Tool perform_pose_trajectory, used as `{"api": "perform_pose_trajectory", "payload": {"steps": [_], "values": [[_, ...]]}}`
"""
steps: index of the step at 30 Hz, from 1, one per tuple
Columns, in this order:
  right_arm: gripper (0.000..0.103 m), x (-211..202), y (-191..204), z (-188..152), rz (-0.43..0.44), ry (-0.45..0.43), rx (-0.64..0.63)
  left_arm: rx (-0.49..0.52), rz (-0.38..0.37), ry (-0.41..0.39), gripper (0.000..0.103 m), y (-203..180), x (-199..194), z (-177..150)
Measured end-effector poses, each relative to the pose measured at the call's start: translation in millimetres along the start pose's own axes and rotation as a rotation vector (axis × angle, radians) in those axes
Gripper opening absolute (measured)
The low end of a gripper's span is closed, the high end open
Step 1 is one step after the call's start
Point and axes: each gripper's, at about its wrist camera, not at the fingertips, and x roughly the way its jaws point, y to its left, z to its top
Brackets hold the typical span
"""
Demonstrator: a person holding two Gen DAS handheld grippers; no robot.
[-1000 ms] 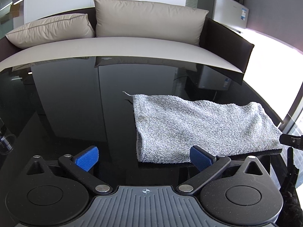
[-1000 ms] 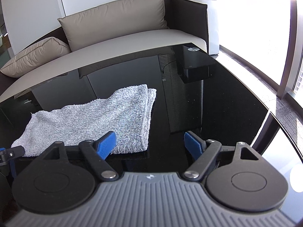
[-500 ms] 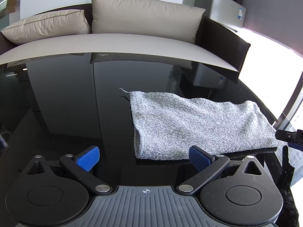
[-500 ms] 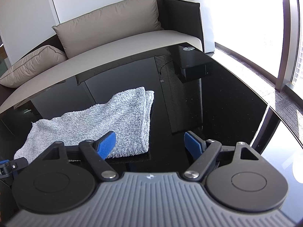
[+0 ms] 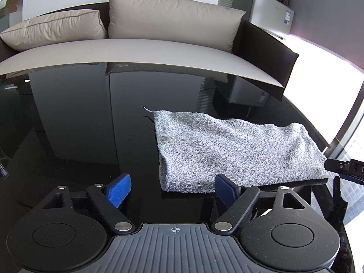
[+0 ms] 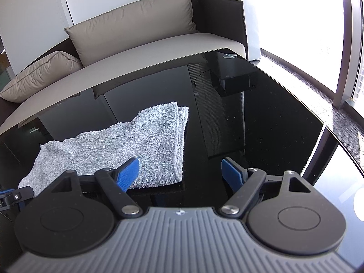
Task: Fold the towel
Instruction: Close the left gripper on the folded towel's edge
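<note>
A grey terry towel [image 5: 234, 150] lies folded in a long strip on the glossy black table [image 5: 79, 136]. It also shows in the right wrist view [image 6: 127, 145], with its doubled edge on the right. My left gripper [image 5: 174, 187] is open and empty, just short of the towel's near left corner. My right gripper [image 6: 180, 170] is open and empty at the towel's near right corner; its left pad [image 6: 128, 173] is over the towel.
A sofa with beige cushions [image 5: 168, 22] runs behind the table. A small fridge with a microwave [image 5: 270, 11] stands at the back right. A bright window [image 6: 302, 27] is on the right. The table's right edge [image 6: 318, 157] is close to my right gripper.
Both grippers have drawn back slightly and tilted; the towel sits a little farther from them. The towel itself has not moved. Both stay open.
</note>
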Motion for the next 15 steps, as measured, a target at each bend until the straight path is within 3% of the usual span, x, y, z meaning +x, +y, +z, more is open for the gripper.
{"api": "perform_pose_trajectory", "payload": {"steps": [5, 15], "values": [[0.082, 0.8, 1.1, -0.8, 0.001, 0.004, -0.007, 0.01, 0.001, 0.001, 0.059, -2.0, -1.5, 0.0], [0.082, 1.0, 0.8, -0.9, 0.0, 0.004, -0.006, -0.064, -0.029, 0.029, 0.057, 4.5, -6.0, 3.1]]}}
